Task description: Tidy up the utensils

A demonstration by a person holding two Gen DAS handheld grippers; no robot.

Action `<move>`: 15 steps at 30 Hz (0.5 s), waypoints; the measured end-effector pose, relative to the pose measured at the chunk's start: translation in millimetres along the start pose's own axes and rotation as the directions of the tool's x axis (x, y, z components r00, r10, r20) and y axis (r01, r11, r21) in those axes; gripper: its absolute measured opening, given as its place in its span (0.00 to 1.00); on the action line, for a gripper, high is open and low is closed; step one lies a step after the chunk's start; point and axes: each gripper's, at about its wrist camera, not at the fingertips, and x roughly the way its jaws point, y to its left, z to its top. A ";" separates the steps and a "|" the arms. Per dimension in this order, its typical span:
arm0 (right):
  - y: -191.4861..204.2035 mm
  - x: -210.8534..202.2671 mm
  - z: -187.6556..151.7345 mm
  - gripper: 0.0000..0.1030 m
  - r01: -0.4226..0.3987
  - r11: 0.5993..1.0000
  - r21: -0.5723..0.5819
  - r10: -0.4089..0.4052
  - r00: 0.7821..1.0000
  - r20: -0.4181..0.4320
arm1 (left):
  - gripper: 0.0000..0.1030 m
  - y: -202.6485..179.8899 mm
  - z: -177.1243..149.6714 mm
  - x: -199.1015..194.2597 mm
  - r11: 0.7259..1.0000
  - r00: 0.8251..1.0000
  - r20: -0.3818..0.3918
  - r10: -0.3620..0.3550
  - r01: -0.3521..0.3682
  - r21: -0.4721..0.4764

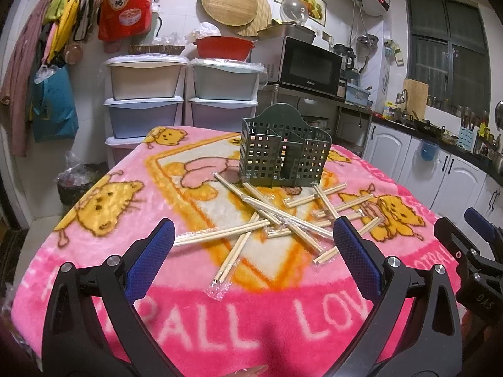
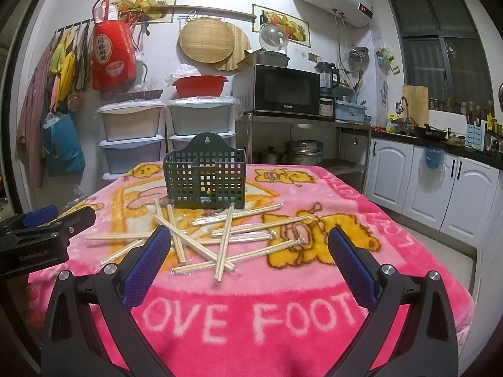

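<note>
A pink cartoon blanket [image 1: 103, 245] covered the counter, and toward its far side stood a dark green slotted utensil holder [image 1: 284, 154], upright with its compartments empty. Just in front of the holder, on the near side, a loose heap of wrapped wooden chopsticks [image 1: 276, 220] lay crisscrossed on the blanket, some touching the holder's base. The left gripper [image 1: 253, 240] hovered at the near edge with its blue-padded fingers [image 1: 151, 260] spread wide apart around nothing, and the right gripper [image 2: 250, 246] hung just to its right, fingers likewise apart and empty.
</note>
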 end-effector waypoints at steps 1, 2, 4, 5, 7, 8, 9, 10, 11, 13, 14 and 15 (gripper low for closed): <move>-0.3 -0.2 0.6 0.94 -0.001 1.000 0.000 0.001 1.000 0.001 | 0.90 0.1 0.1 0.3 1.000 1.000 0.000 0.000 0.000 0.000; -0.7 -0.3 1.4 0.94 0.000 1.000 0.001 0.000 1.000 0.001 | 0.90 0.0 0.1 0.3 1.000 1.000 0.000 0.000 0.000 0.000; -0.5 -0.9 1.7 0.94 0.001 1.000 0.000 -0.001 1.000 0.000 | 0.90 0.0 0.0 0.1 1.000 1.000 0.001 0.000 0.000 0.001; -0.4 -1.9 1.6 0.94 0.001 1.000 0.000 -0.001 1.000 0.001 | 0.90 0.0 0.0 0.0 1.000 1.000 0.001 0.000 0.000 0.001; -0.5 -2.0 1.9 0.94 0.001 1.000 0.000 -0.001 1.000 0.002 | 0.90 -0.1 0.0 -0.1 1.000 1.000 0.002 0.000 0.000 0.001; -0.6 -2.2 2.1 0.94 0.002 1.000 0.000 -0.002 1.000 0.003 | 0.90 -0.1 0.0 -0.1 1.000 1.000 0.003 0.001 -0.001 0.001; -0.6 -2.0 1.9 0.94 0.001 1.000 0.000 -0.001 1.000 0.003 | 0.90 -0.1 0.0 -0.1 1.000 1.000 0.003 0.001 -0.001 0.001; -0.4 -1.8 1.7 0.94 0.001 1.000 0.000 -0.001 1.000 0.003 | 0.90 0.1 0.0 0.4 1.000 1.000 0.002 0.000 0.000 0.001; -0.5 -2.1 1.9 0.94 0.002 1.000 0.000 -0.002 1.000 0.003 | 0.90 0.1 0.0 0.4 1.000 1.000 0.002 0.000 0.000 0.000; 0.2 -1.6 2.5 0.94 0.002 1.000 0.000 -0.002 1.000 0.002 | 0.90 -0.1 0.0 0.4 1.000 1.000 0.003 0.001 -0.001 0.002; 0.1 -1.4 2.3 0.94 0.001 1.000 0.001 -0.001 1.000 0.001 | 0.90 0.0 0.1 0.6 1.000 1.000 0.002 0.001 -0.001 0.002; 0.1 -1.4 3.1 0.94 0.000 1.000 0.001 0.000 1.000 -0.001 | 0.90 0.2 0.1 0.8 1.000 1.000 0.002 0.000 0.000 0.001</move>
